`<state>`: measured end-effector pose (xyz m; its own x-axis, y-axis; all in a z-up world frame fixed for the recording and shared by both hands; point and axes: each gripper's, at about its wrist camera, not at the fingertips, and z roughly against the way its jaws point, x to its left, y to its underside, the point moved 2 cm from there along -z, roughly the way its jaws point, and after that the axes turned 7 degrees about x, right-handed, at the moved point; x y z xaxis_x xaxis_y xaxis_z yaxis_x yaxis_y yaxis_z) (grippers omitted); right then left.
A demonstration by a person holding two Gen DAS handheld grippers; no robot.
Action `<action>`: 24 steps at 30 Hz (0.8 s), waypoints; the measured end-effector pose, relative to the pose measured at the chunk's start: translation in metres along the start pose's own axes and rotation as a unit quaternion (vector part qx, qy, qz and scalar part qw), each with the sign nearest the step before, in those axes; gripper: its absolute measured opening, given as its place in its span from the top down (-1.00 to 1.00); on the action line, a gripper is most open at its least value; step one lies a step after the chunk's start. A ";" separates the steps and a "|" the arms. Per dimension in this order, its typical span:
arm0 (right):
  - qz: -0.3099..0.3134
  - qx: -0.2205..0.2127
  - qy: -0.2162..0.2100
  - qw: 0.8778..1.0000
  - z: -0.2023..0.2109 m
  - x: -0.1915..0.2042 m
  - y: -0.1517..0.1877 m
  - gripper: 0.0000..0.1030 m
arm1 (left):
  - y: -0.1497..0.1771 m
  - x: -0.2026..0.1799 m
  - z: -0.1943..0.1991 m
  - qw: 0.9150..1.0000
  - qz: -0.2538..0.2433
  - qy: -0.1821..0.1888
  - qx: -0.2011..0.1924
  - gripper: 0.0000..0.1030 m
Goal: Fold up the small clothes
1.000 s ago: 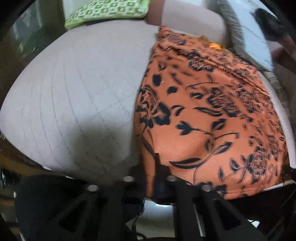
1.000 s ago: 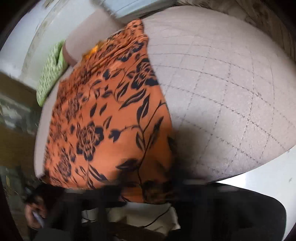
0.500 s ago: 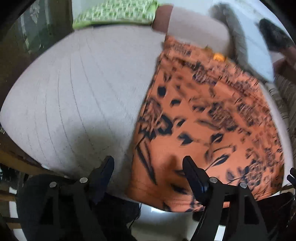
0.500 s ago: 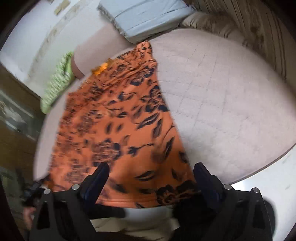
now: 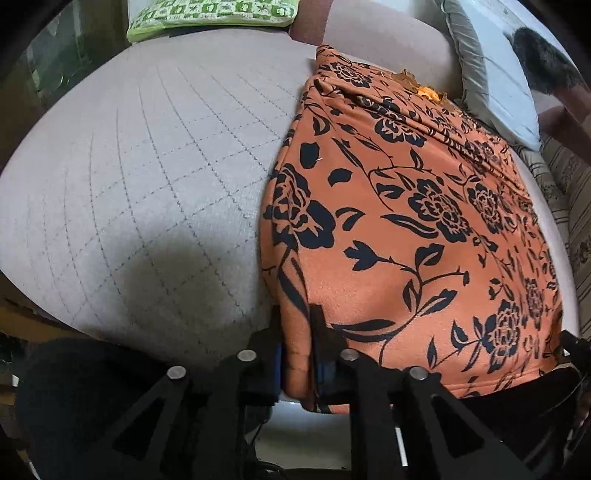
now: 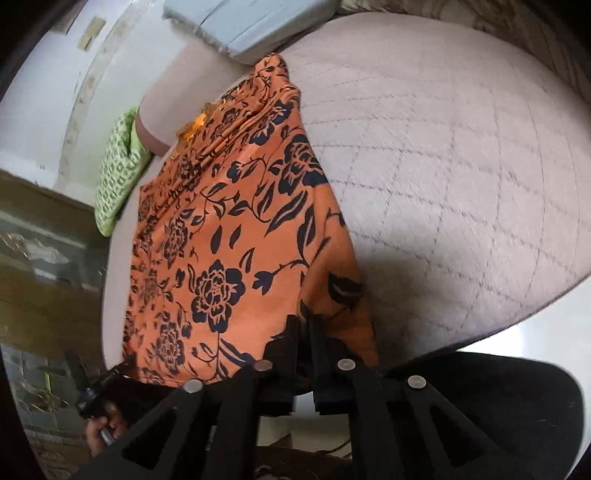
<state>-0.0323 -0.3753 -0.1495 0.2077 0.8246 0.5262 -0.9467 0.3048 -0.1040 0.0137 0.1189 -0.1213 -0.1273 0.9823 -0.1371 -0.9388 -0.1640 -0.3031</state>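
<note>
An orange garment with a black flower print (image 5: 406, 221) lies spread flat on a quilted grey mattress (image 5: 147, 166). My left gripper (image 5: 295, 347) is at the garment's near left corner. Its jaws are closing, and the hem stands pinched between them. In the right wrist view the same garment (image 6: 229, 240) runs away from me over the mattress (image 6: 443, 166). My right gripper (image 6: 303, 339) is at the near right corner, its jaws closing narrowly with the cloth's edge between the fingers.
A green patterned pillow (image 5: 210, 14) lies at the far end, and a grey-blue pillow (image 5: 491, 85) lies beside the garment's far edge. The mattress edge runs just under both grippers. A hand (image 6: 107, 432) holds the other gripper's handle at the lower left.
Both grippers were shut at the near hem, opened wide half a second ago, and now have closed again onto the garment's two near corners. The garment lies as before.
</note>
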 end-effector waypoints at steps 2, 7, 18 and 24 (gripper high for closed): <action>0.014 0.007 0.010 1.000 -0.007 0.001 0.002 -0.17 | -0.002 -0.005 -0.001 1.000 -0.011 -0.014 -0.005 0.42; 0.007 0.012 -0.004 1.000 -0.014 0.004 0.006 0.87 | -0.001 -0.003 -0.002 1.000 -0.009 -0.018 -0.004 0.21; -0.013 0.019 -0.009 1.000 -0.021 0.001 0.001 0.83 | -0.001 -0.004 -0.003 1.000 -0.012 -0.017 -0.007 0.18; -0.026 0.003 -0.095 0.995 0.000 0.004 -0.003 1.00 | -0.005 0.002 0.011 0.999 -0.006 0.027 -0.015 0.89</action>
<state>-0.0287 -0.3726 -0.1472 0.2064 0.7030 0.6805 -0.9378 0.3406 -0.0674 0.0148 0.1223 -0.1098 -0.0979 0.9781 -0.1838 -0.9297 -0.1557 -0.3337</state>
